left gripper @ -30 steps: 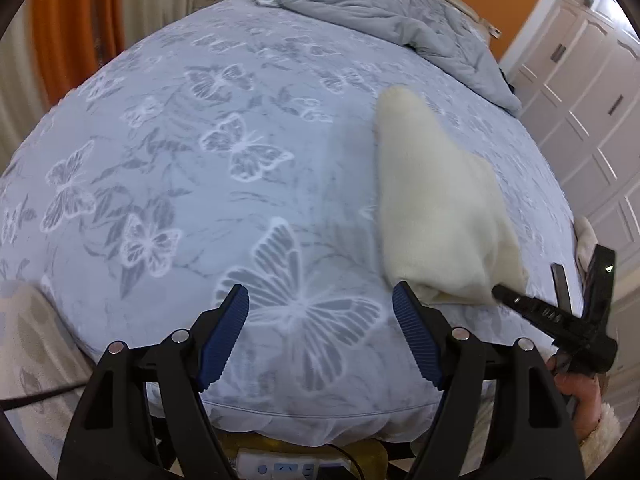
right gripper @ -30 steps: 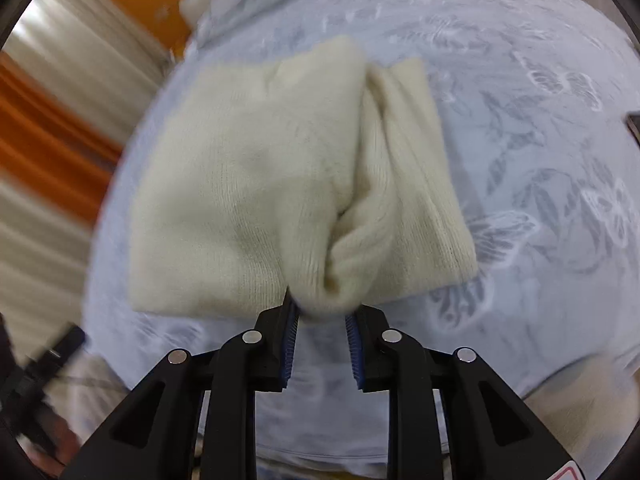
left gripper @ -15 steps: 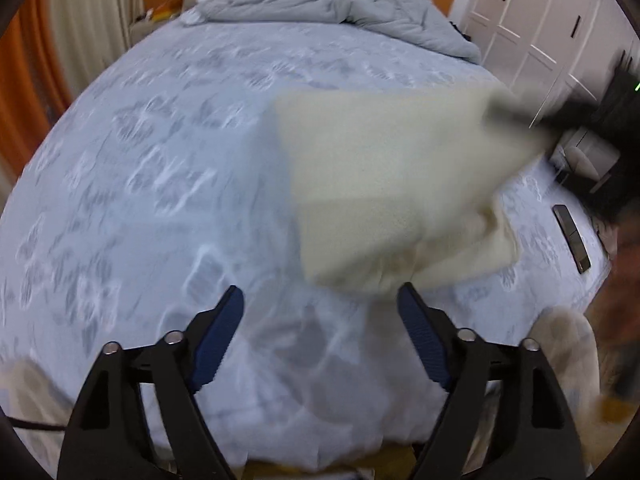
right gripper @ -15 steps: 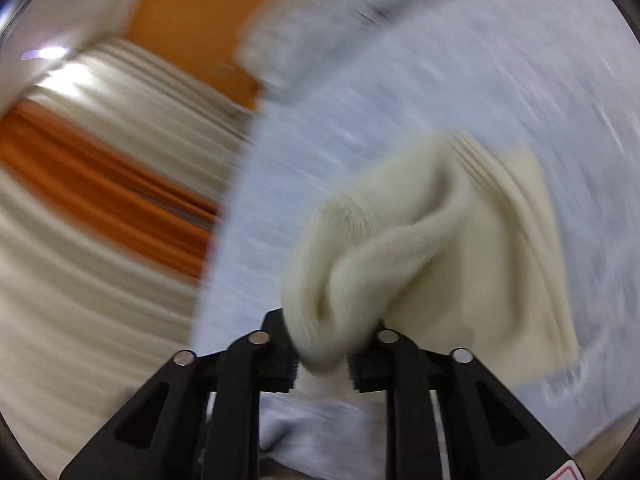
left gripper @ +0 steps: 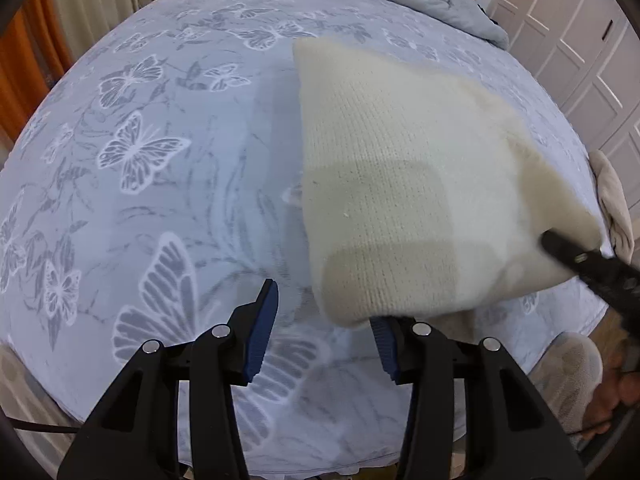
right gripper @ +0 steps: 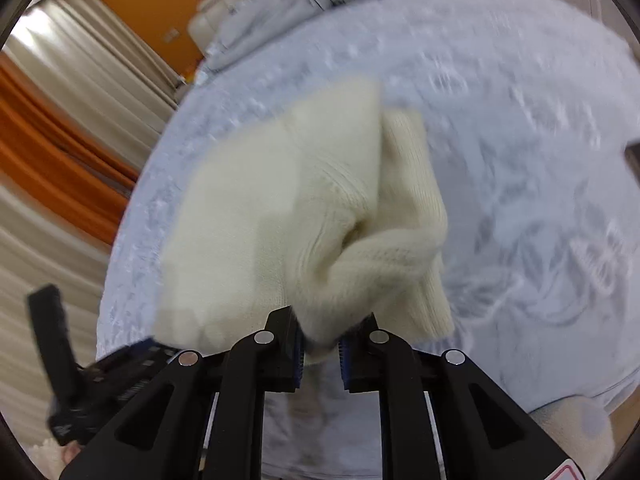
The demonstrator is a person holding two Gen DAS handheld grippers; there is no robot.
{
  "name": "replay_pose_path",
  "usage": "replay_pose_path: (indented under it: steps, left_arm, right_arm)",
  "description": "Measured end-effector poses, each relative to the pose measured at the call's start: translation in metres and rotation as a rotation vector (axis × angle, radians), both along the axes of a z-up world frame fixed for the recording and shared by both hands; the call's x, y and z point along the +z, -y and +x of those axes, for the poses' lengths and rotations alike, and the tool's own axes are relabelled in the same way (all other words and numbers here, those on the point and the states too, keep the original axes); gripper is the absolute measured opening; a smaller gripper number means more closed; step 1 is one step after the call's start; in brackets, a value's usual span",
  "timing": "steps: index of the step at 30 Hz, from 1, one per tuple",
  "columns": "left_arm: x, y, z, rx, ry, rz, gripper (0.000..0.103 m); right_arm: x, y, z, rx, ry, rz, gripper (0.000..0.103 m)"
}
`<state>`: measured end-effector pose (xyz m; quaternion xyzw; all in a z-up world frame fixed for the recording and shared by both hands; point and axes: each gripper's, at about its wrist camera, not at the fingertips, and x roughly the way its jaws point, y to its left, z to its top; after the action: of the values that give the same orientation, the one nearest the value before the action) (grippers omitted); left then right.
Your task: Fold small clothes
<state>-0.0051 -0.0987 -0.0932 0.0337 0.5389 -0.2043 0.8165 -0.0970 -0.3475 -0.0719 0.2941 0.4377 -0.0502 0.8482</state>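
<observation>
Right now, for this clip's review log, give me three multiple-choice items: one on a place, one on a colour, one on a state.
1. Where does the cream knit garment sit relative to the left gripper?
A. ahead and right
B. far left
C. behind it

2. What colour is the butterfly bedsheet?
A. green
B. pale blue-grey
C. red

3. How are the right gripper jaws?
A. wide open, empty
B. out of view
C. shut on the garment

Answers: A, the garment fills the left wrist view's right half; B, the sheet's ground is pale blue-grey; C, knit is bunched between the jaws.
</observation>
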Motion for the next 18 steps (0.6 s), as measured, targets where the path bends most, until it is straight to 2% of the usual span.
replay_pose_path:
  steps: [2, 7, 9, 11, 12, 14, 16, 17, 18]
  left_arm:
    - [0.006, -0.009, 0.001, 0.021, -0.018, -0.037, 0.047]
    - [0.026, -0.041, -0.010, 0.054, -0.035, -0.134, 0.054]
    - [0.036, -0.048, -0.016, 0.064, -0.010, -0.168, 0.060]
    - [0.050, -0.050, -0.016, 0.081, 0.015, -0.204, 0.061]
    - [0.056, -0.049, -0.013, 0.084, 0.025, -0.230, 0.062]
    - [0.067, -0.039, -0.006, 0.089, 0.048, -0.258, 0.065]
    - [0.068, -0.019, 0.004, 0.084, 0.033, -0.274, 0.065]
    - [0.065, -0.013, 0.008, 0.084, 0.021, -0.272, 0.065]
    - [0.059, -0.004, 0.011, 0.079, 0.003, -0.265, 0.065]
  right_arm:
    - [0.013, -0.001, -0.009, -0.013, 0.016, -0.039, 0.018]
    - [0.001, 0.016, -0.029, -0.054, -0.048, -0.107, 0.033]
    - [0.008, 0.017, -0.041, -0.086, -0.022, -0.112, 0.033]
    - [0.015, 0.021, -0.047, -0.105, 0.040, -0.119, 0.033]
    - [0.027, 0.020, -0.047, -0.092, 0.090, -0.119, 0.033]
    - [0.037, 0.015, -0.038, -0.059, 0.125, -0.118, 0.031]
    - [0.039, 0.009, -0.023, -0.017, 0.131, -0.127, 0.029]
    - [0.032, 0.009, -0.013, -0.003, 0.106, -0.139, 0.028]
    - [0.021, 0.008, -0.004, 0.001, 0.061, -0.142, 0.021]
